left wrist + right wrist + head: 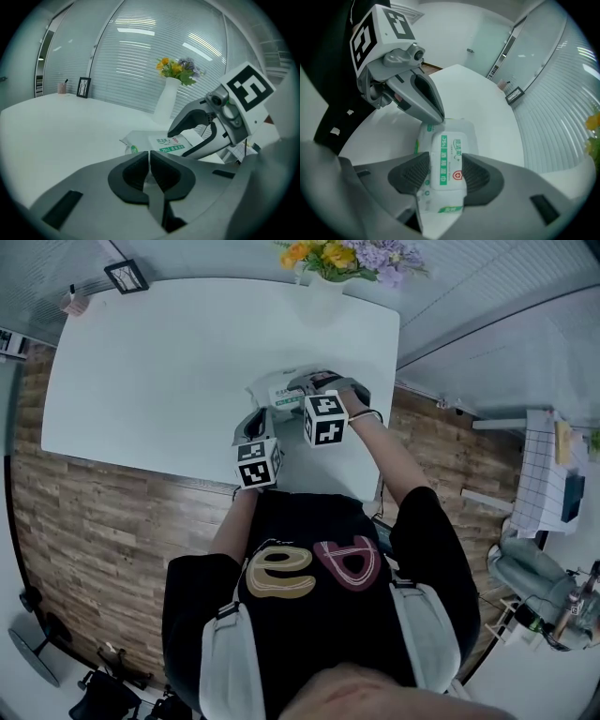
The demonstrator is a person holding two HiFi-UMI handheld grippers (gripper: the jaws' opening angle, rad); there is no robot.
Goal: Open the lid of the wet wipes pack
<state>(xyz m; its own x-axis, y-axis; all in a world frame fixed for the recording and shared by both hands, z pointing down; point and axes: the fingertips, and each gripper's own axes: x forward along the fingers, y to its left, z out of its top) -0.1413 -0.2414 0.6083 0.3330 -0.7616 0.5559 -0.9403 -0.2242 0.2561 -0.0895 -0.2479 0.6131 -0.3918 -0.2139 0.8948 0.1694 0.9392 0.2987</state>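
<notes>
The wet wipes pack [459,129] lies flat on the white worktop [169,362], on the person's side of the vase of flowers [328,277] and well apart from it, close to the worktop's near edge. Its lid [449,154] is down and looks fully closed.

The right tool [446,168] stands over the pack with its jaws spread wide. The lid lies between the pads, which flank its long sides and do not seem to press on it, so I read this tool as released.

The left tool [149,161] is clenched. Its tip sits at the end of the pack that is farther from the vase.

The main risk, as I judge it, is that the right tool's pads sit alongside the lid rather than under its lip. Closing there would squeeze the soft pack and could buckle it without lifting the flap. If the left tool's hold is slight, the whole pack could rise or slide toward the vase when the lid is pulled.

The lid's lifting tab cannot be seen, and which end carries the hinge cannot be told. Whether the left tool pinches the wrapper's edge or only bears on it is unclear. In the head view the tools and their marker cubes cover most of the pack.
</notes>
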